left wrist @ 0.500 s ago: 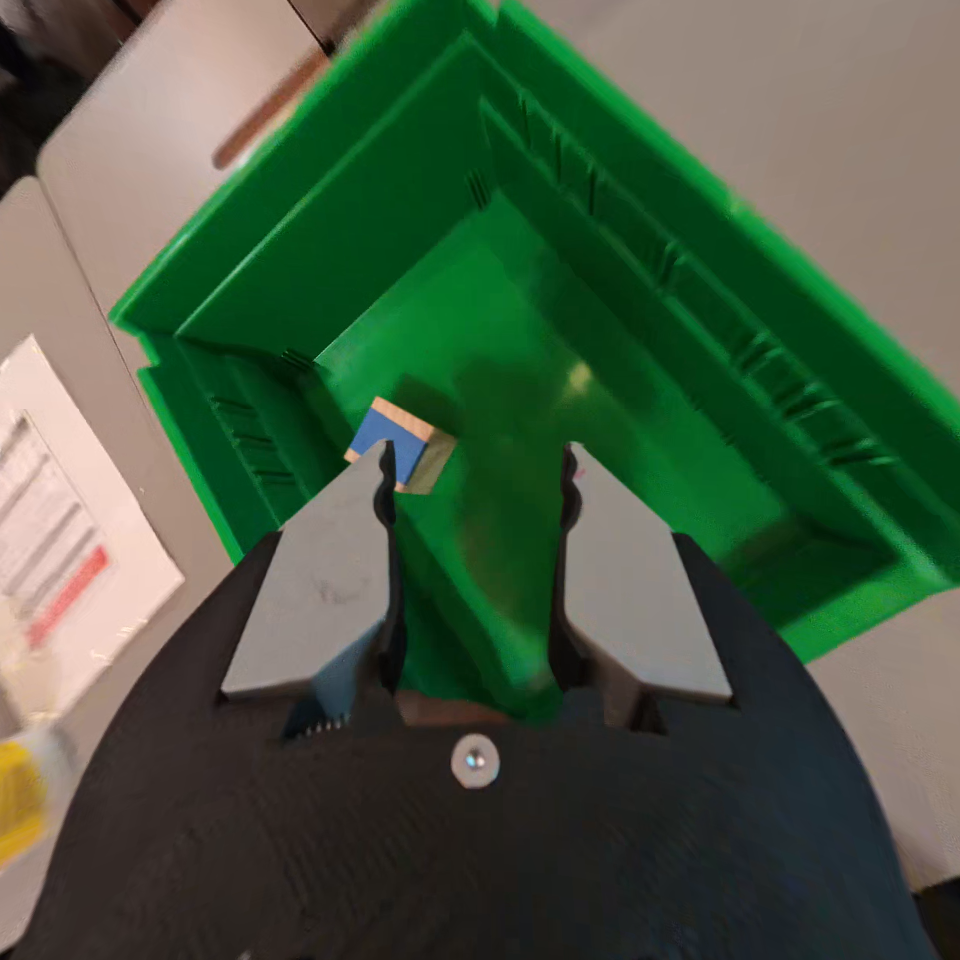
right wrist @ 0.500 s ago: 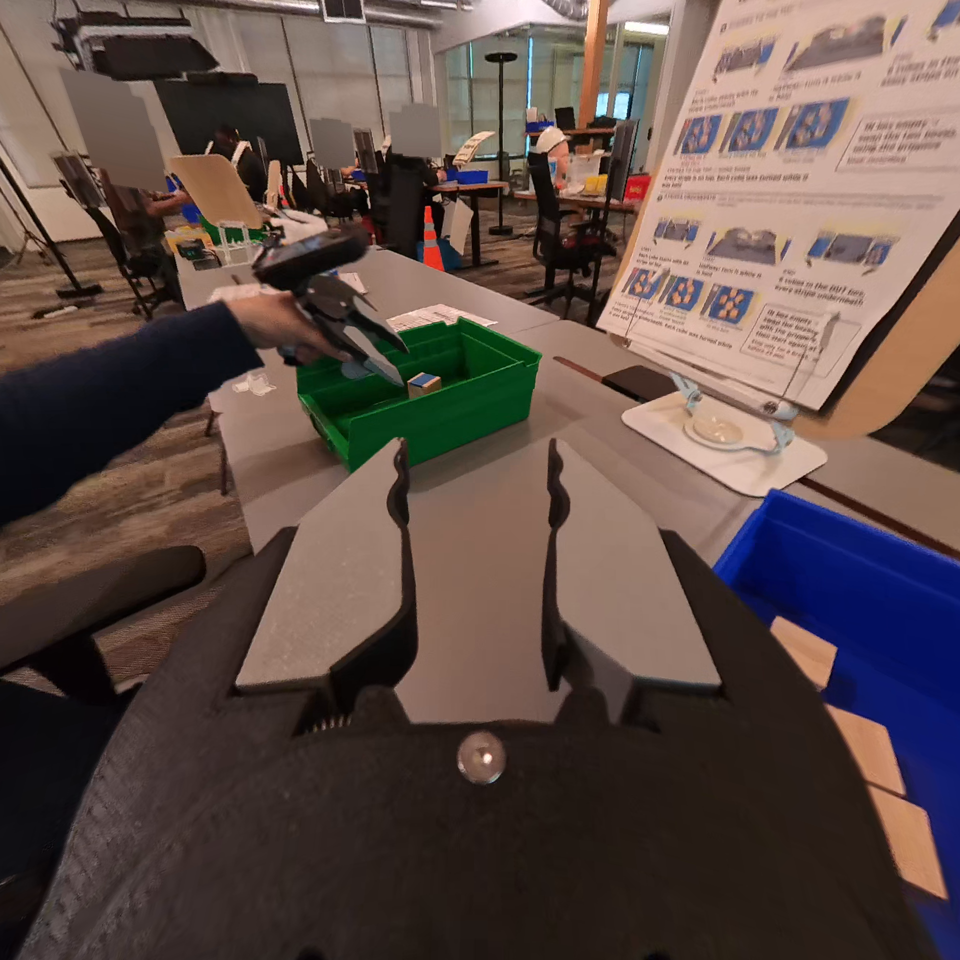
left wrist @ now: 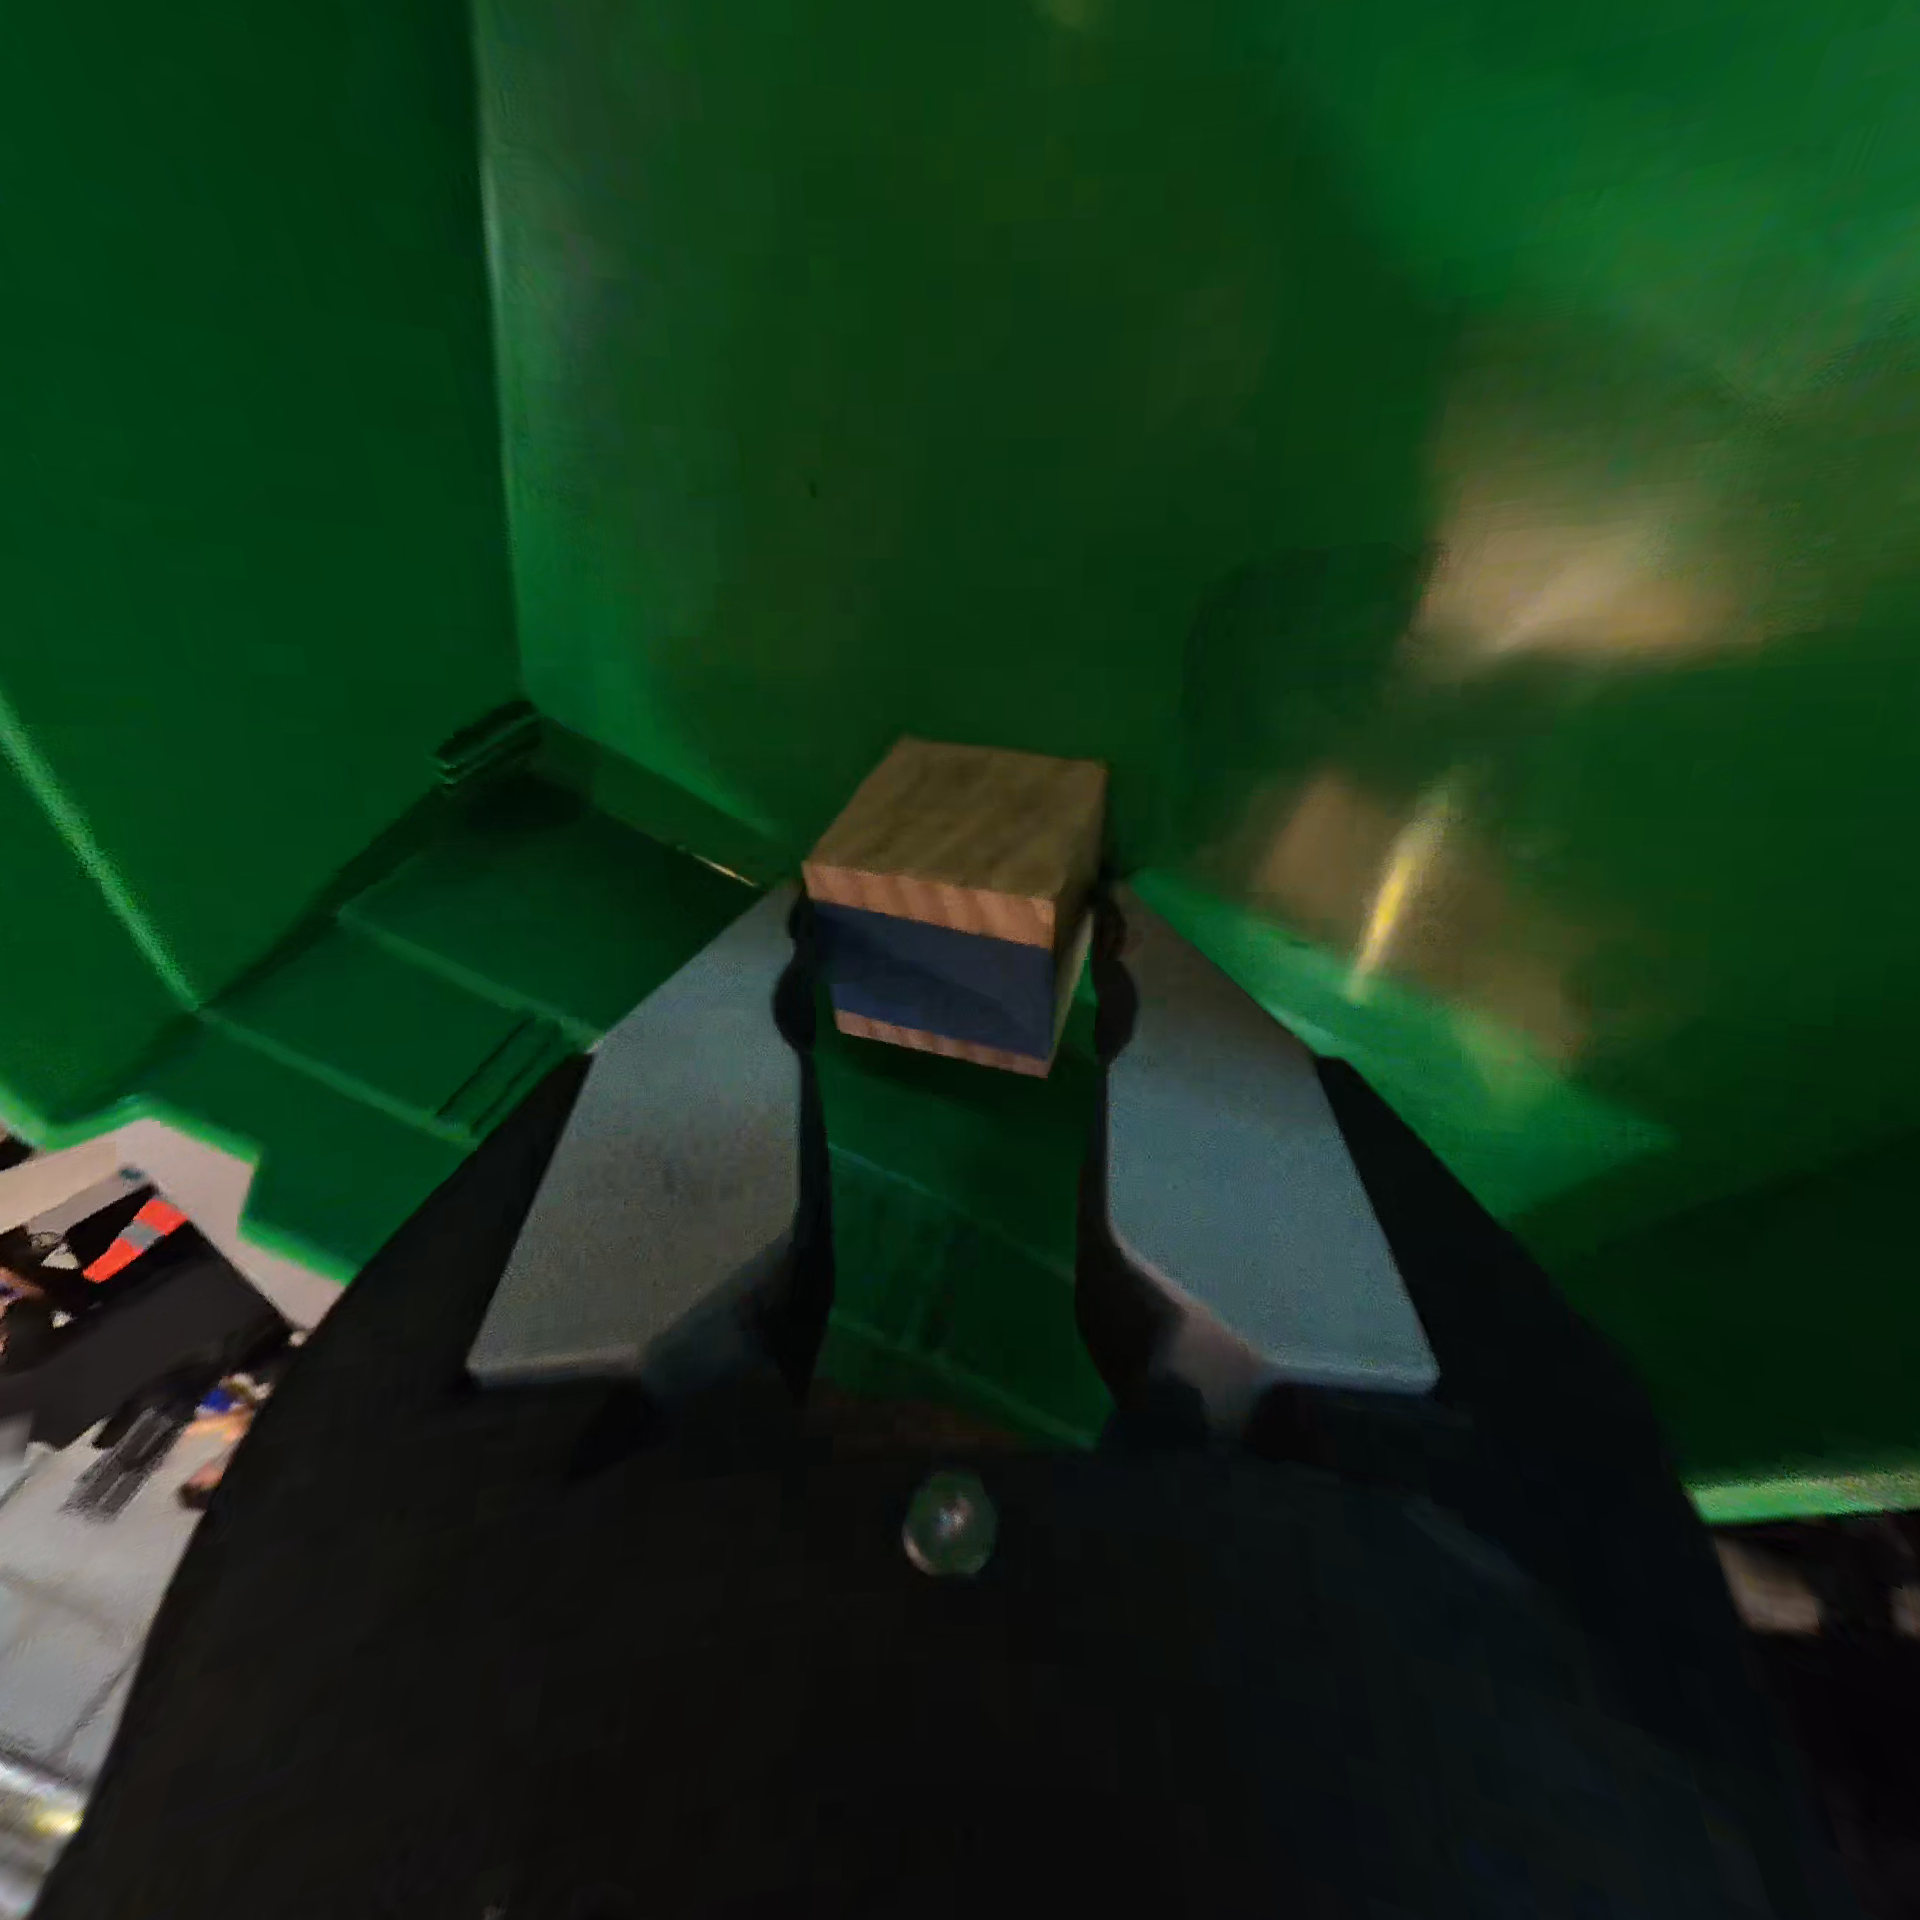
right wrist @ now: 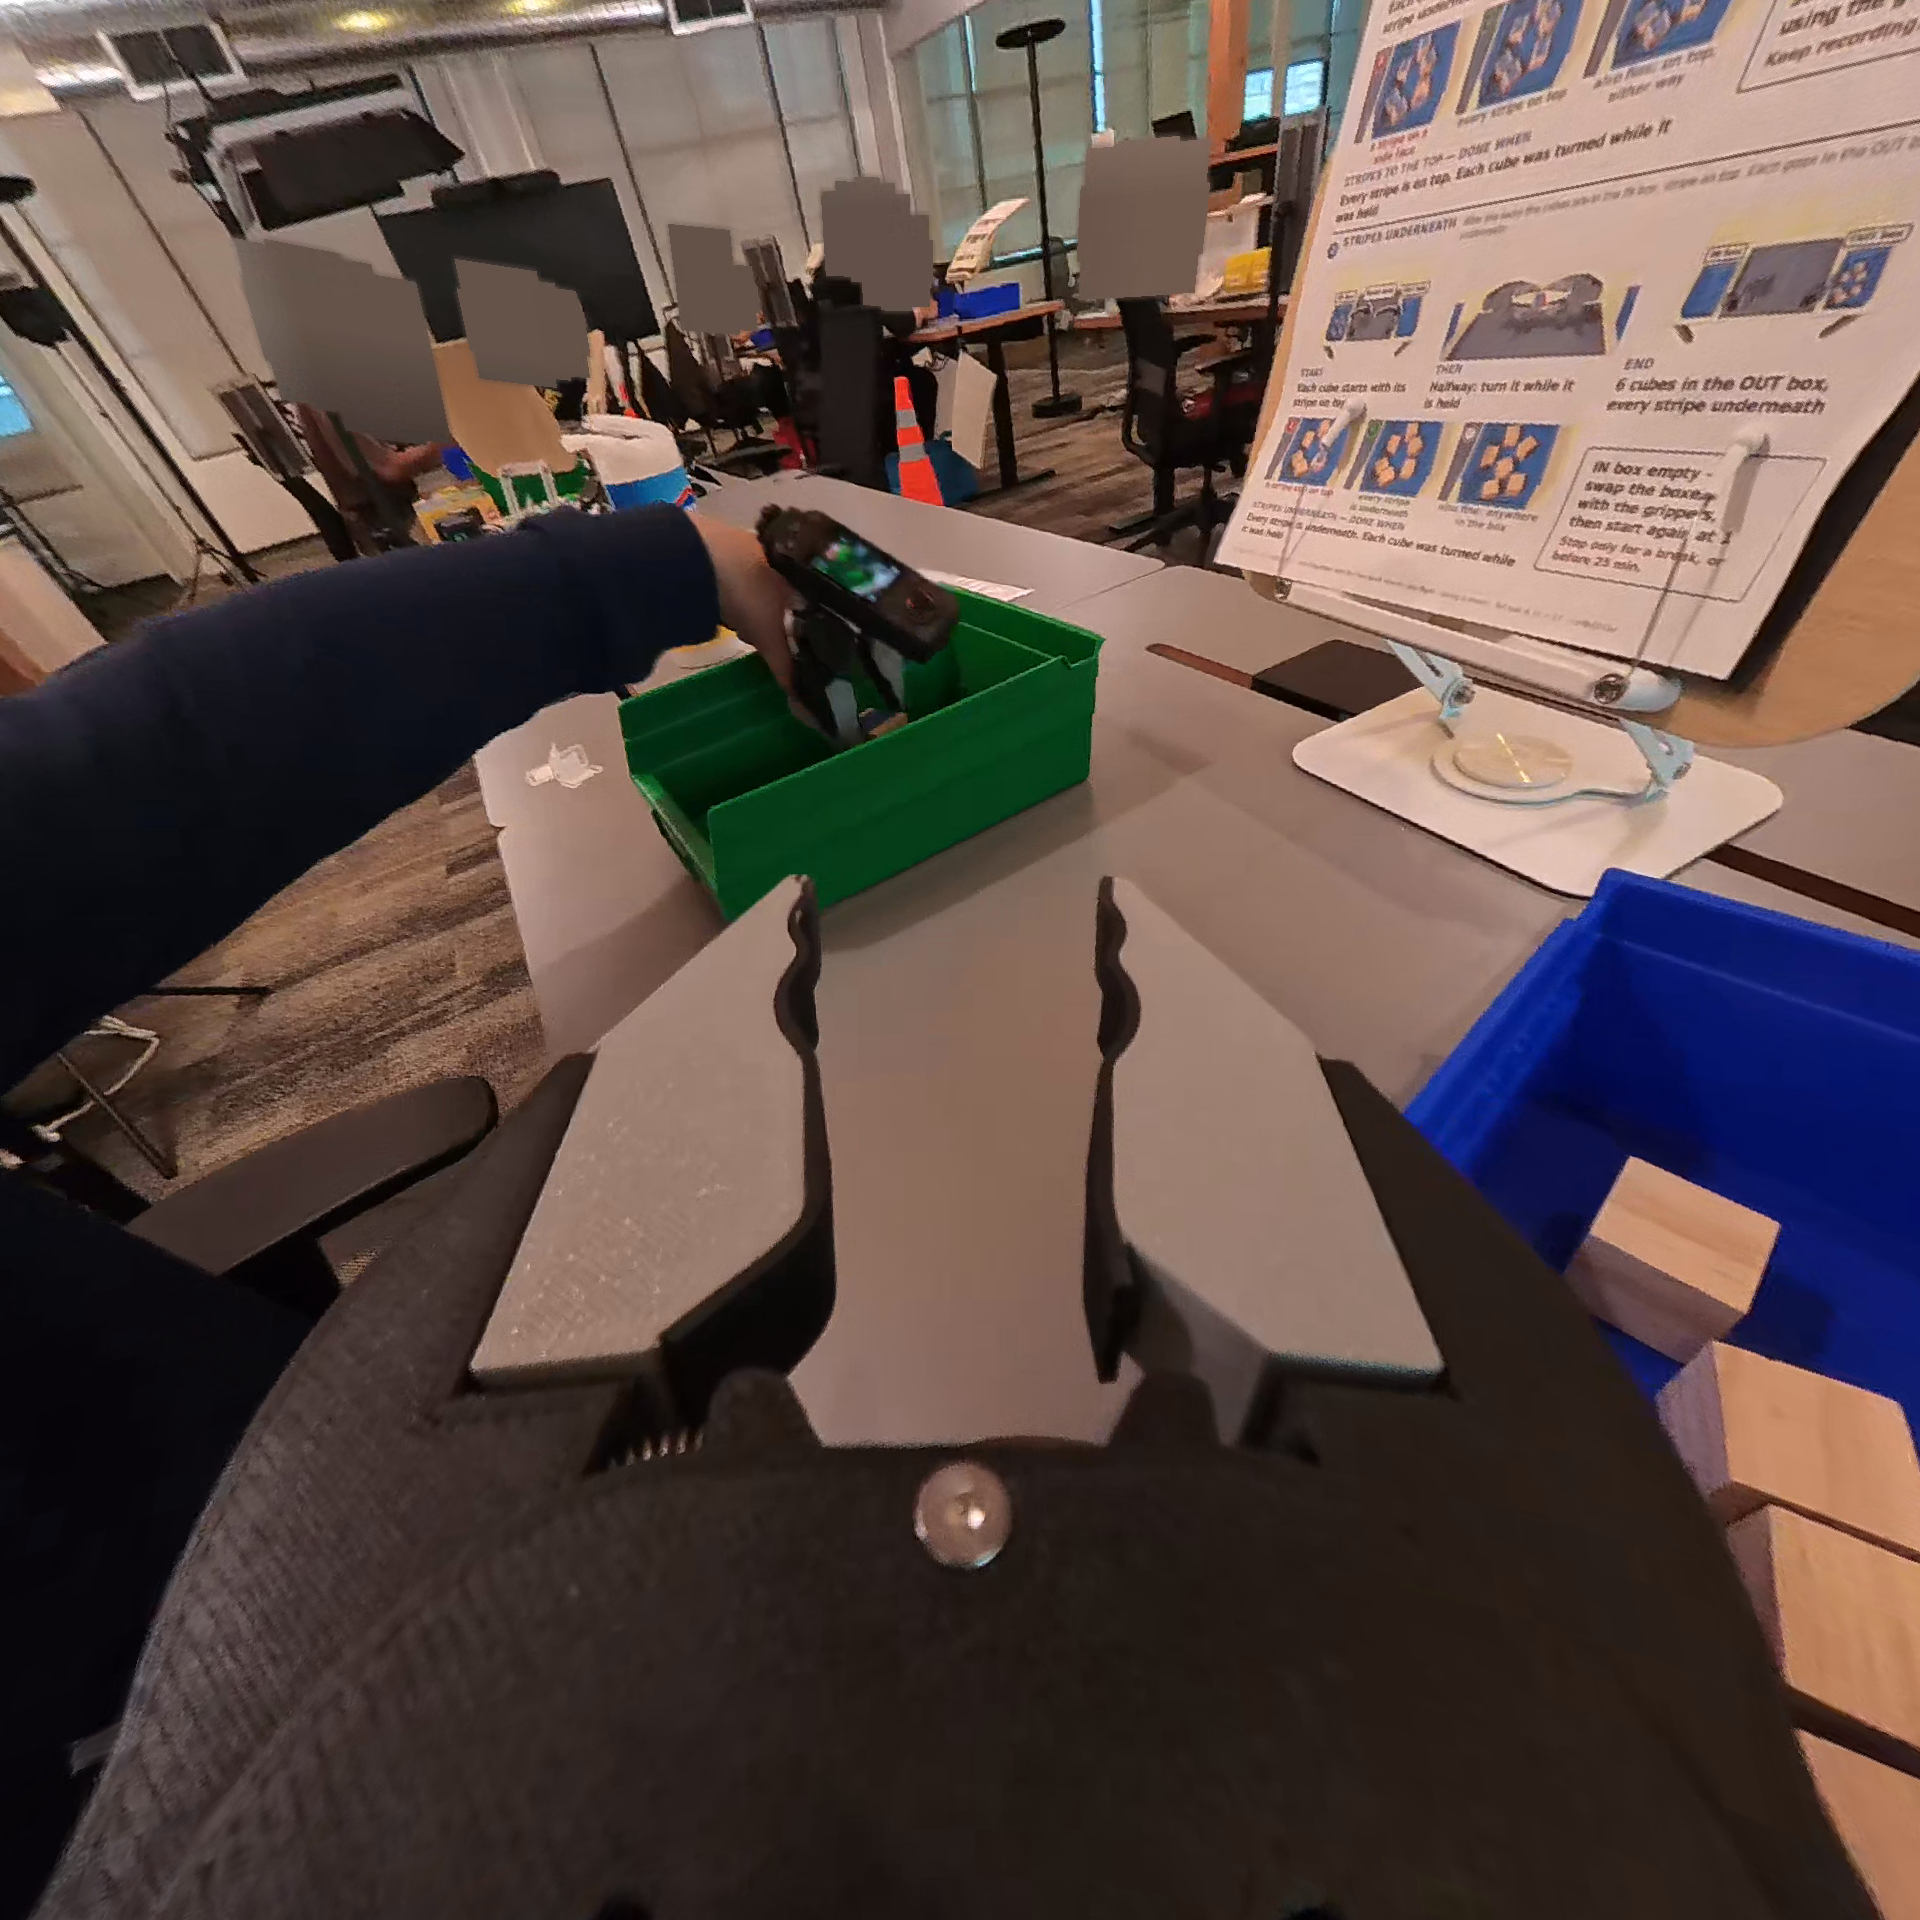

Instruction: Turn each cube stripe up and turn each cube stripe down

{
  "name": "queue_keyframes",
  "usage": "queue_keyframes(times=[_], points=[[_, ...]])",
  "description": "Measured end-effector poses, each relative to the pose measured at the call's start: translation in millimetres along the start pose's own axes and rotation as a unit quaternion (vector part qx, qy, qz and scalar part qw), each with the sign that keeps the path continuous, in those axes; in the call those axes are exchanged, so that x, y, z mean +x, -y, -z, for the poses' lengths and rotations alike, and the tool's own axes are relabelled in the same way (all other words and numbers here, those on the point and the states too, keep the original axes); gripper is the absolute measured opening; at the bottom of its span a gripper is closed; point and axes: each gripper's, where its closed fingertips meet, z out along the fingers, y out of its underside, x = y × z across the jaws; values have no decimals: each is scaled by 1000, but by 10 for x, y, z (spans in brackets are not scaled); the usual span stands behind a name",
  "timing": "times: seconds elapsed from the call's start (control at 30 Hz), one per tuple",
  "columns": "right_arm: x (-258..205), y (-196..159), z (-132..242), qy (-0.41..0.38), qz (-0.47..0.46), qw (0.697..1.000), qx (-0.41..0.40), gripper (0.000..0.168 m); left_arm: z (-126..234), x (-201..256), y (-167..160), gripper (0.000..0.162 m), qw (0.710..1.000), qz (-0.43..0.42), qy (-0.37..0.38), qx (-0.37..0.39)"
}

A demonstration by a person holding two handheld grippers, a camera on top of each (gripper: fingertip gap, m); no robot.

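At the far left, our left hand-held gripper [left wrist: 951, 940] was deep inside the green bin [left wrist: 1039, 416], with one finger on each side of the wooden cube [left wrist: 951, 894]. The fingers looked very close to the side faces of the cube, but we could not tell if they already pressed on it or stood only beside it, because this part was dark and a little blurred. The cube lay on the floor of the bin close to a wall, and its blue stripe [left wrist: 940, 982] was on a side face toward the camera, with plain wood on the other face we could see.

We judged that the step was to take this cube. To do it well, we should close on the two plain side faces, keep the cube in the middle of the fingers, and lift straight so that it did not scrape the wall. The stripe face should stay free, so that the other gripper could help to turn it.

In this green bin we saw only this one cube.

More to the right, our right hand-held gripper [right wrist: 956, 935] was spread apart and held nothing, above the grey counter [right wrist: 1195, 831]. At the far right stood the blue bin [right wrist: 1714, 1039], which held several wooden cubes [right wrist: 1673, 1268] showing plain wood.
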Motion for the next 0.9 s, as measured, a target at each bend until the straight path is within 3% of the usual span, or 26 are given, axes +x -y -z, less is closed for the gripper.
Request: queue_keyframes(times=[0.1,0.17,0.3,0.4,0.5,0.6,0.67,0.77,0.9], points=[[-172,62,10,53,-19,998,17,50,69,53,82,48,1000,-28,2,1],[-293,92,5,83,-24,996,24,50,235,14,205,48,998,-42,44,34],[-529,26,-89,131,-33,991,8,51,1017,9,588,48,963,-46,176,197],[-780,-55,-211,176,-37,984,-12,55,1883,399,850,48,891,-28,248,379],[-991,-63,-355,205,-45,978,-4,58,2672,1144,1020,48,788,-11,260,558],[-1232,-91,-496,249,-90,964,-2,66,3152,1897,1116,48,688,-4,257,679],[-1351,-122,-575,267,-116,957,-3,68,3327,2263,1156,47,636,5,252,729],[-1494,-136,-624,288,-148,946,2,70,3425,2664,1248,47,590,-13,237,772],[-1668,-220,-661,299,-149,942,-20,68,3372,2858,1379,47,576,-35,247,778]])
